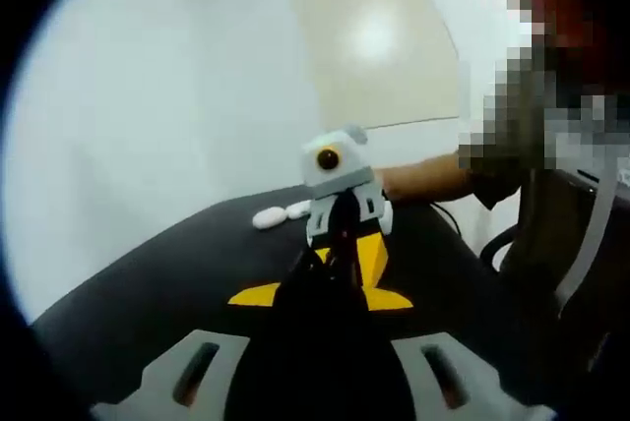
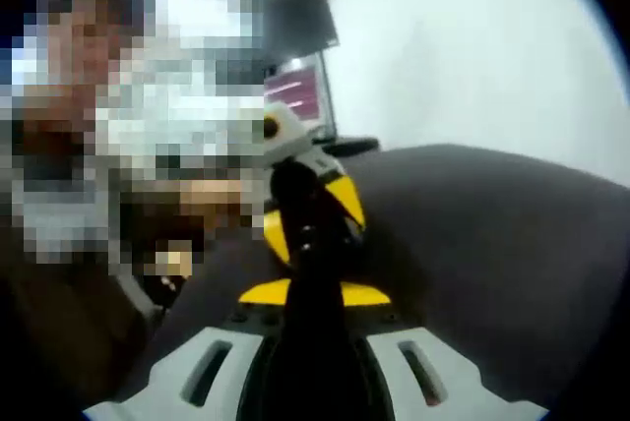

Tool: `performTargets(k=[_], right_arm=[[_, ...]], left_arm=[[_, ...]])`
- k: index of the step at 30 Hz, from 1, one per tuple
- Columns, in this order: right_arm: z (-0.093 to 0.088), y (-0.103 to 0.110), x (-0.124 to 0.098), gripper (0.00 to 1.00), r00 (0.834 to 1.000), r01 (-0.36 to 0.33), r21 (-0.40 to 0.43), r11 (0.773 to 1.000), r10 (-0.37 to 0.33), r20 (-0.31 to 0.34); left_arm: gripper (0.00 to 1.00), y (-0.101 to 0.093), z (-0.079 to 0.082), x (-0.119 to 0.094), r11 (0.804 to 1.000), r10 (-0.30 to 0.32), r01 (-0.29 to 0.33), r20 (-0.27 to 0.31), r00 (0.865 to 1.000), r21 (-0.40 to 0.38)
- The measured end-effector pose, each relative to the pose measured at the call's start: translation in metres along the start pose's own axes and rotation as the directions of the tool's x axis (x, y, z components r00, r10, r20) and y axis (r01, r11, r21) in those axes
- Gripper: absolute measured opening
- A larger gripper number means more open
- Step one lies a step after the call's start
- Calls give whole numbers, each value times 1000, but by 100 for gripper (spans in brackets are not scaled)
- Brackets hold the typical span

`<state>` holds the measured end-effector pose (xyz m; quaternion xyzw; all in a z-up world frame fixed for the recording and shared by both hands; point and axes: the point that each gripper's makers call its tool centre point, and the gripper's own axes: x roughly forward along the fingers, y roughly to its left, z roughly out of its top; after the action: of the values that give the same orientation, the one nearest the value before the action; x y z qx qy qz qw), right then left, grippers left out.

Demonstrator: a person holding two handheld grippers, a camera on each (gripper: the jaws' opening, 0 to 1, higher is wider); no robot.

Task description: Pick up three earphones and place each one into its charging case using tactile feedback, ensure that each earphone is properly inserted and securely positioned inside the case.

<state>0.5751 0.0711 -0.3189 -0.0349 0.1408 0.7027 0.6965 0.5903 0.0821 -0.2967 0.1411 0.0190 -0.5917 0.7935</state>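
My left gripper [image 1: 323,269] rises from the bottom of the left gripper view. Its black fingers [image 1: 313,342] are pressed together between yellow side pieces [image 1: 258,294]. Tip to tip with it stands my right gripper [image 1: 343,234], white-bodied with yellow fingers, facing me. In the right gripper view the right gripper [image 2: 300,234] is likewise closed, and the left gripper [image 2: 295,180] meets it head-on. Whatever sits between the tips is hidden by the black fingers. Two small white oval pieces [image 1: 268,216] [image 1: 298,210] lie on the black table [image 1: 148,293] behind the grippers.
A person [image 1: 551,195] sits at the far side of the table, with a forearm [image 1: 423,180] reaching toward the grippers. A monitor [image 2: 300,91] stands at the table's edge. A beige panel [image 1: 379,47] hangs on the white wall. Dark tabletop [image 2: 492,244] stretches to the right.
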Motion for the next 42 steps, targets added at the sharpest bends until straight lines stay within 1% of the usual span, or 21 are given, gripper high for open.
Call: performTargets(k=[9, 13, 21, 24, 27, 28, 29, 30, 35, 41, 42], right_arm=[[-1, -1, 0, 18, 1000, -5, 14, 1000, 5, 2], [-1, -1, -1, 18, 1000, -5, 17, 1000, 5, 2], [-1, -1, -1, 18, 1000, -7, 34, 999, 7, -1], [-2, -1, -1, 18, 1000, -7, 36, 999, 7, -3], [-2, -1, -1, 18, 1000, -7, 39, 999, 7, -2], [-2, -1, -1, 18, 1000, -6, 40, 999, 6, -2], [-1, -3, -1, 18, 1000, 2, 42, 999, -2, 0], [-2, -2, -1, 18, 1000, -1, 42, 999, 1, -5], [-2, -2, -1, 18, 1000, 1, 46, 999, -1, -6], [-2, -3, 0, 18, 1000, 3, 46, 999, -3, -6], [-1, -3, 0, 18, 1000, 3, 46, 999, -2, -5]], left_arm=[[26, -1, 3, 0, 997, 26, -27, 10, 1000, 73], [25, -1, 5, -1, 996, 35, -36, 17, 999, 81], [24, -2, 6, -1, 991, 47, -49, 20, 999, 121], [21, -3, 10, -2, 989, 49, -53, 38, 998, 134], [17, -3, 14, -4, 989, 47, -55, 59, 997, 135], [11, -4, 16, -5, 990, 47, -55, 65, 997, 133], [10, -6, 17, -6, 990, 31, -41, 72, 997, 133], [10, -6, 17, -6, 992, 31, -40, 73, 997, 121], [11, -4, 16, -5, 993, 32, -39, 70, 997, 115], [14, -4, 13, -4, 990, 35, -43, 56, 998, 131], [15, -5, 10, -3, 989, 35, -41, 42, 999, 145]])
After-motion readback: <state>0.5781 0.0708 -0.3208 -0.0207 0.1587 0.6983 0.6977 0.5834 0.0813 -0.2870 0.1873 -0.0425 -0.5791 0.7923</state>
